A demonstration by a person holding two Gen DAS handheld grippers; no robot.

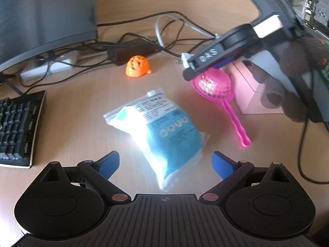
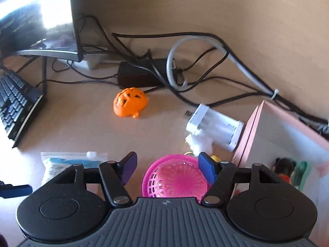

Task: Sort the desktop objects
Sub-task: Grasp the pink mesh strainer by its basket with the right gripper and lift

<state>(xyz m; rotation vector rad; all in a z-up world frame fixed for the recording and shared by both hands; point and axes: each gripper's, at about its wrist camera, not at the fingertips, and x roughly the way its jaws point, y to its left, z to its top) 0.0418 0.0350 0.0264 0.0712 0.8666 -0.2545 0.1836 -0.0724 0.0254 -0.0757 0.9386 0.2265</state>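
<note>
A clear bag of blue contents (image 1: 162, 127) lies on the wooden desk, its near end between the open fingers of my left gripper (image 1: 165, 164). A pink mesh strainer (image 1: 213, 84) with a long handle lies to its right; my right gripper (image 1: 205, 65) hovers over its bowl. In the right wrist view the strainer bowl (image 2: 176, 177) sits between the open fingers of my right gripper (image 2: 167, 164). An orange pumpkin toy (image 1: 137, 65) (image 2: 130, 101) rests further back. A white battery charger (image 2: 216, 127) lies by the pink box (image 2: 267, 135).
A black keyboard (image 1: 16, 127) is at the left and a monitor (image 1: 45, 14) behind it. A power strip (image 1: 49, 65), a black adapter (image 2: 141, 74) and tangled cables (image 2: 185, 65) lie along the back. The pink box (image 1: 253, 86) holds small items.
</note>
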